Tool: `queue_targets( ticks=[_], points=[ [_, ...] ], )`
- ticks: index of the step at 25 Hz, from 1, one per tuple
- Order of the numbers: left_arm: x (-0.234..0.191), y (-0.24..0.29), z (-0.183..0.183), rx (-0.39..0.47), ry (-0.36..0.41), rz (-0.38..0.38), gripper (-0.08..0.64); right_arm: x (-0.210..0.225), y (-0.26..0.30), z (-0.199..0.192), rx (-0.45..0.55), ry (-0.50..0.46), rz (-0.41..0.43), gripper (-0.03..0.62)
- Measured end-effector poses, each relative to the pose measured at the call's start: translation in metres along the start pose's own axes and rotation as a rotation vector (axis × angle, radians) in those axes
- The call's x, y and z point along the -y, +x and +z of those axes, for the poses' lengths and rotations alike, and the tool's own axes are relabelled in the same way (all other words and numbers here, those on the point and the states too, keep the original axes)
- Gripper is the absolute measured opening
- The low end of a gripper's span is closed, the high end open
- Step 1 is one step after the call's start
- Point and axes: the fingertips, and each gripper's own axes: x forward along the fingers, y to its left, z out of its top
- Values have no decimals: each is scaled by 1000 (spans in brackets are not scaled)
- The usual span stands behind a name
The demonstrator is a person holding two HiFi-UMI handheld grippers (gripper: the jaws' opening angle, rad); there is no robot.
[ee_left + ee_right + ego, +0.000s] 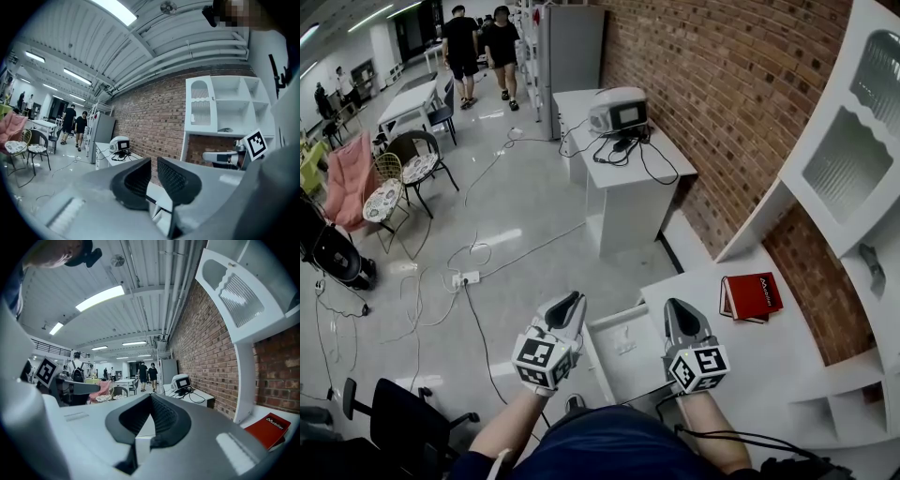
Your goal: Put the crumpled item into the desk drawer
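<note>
- Near left: a black swivel chair [408,417] stands beside the person. Farther out, a white power strip [467,278] with trailing cables lies on the pale floor. A step or wide swing to the left could snag either.
- The left gripper [570,302] hovers just left of the drawer. Its dark ribbed jaws stand slightly apart, a narrow gap showing between them [153,168], and nothing lies in that gap.
- Centre: a white open drawer [628,364], apparently pulled out of the desk toward the person, lies between the two grippers. Its raised rim is the nearest edge to both, so a low sideways pass could knock it.
- The crumpled item appears in no view and neither gripper holds it. The faint marks inside the drawer are too small to identify. The main risk is judged to be a search with nothing to aim at, or a reach made blind.
- The right gripper [677,311] hangs over the near left corner of the desk. Its jaws are pressed together on nothing [151,401] and would have to part before any pickup.
- The flat white desk [769,352] offers its open room on the near half.
- A red hardcover book [752,295] lies flat toward the far side, near the brick wall [712,84]. A sweep across the top could push it.
- Far right: a white hutch with ribbed glass doors [853,141] overhangs the desk and limits upward room there.
</note>
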Motion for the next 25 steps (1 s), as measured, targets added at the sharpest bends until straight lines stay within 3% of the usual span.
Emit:
queue_targets(
  ticks=[25],
  points=[
    [-5,11,-19,-37,1,-4,48,8,10,-9,-10,34,6,2]
  ],
)
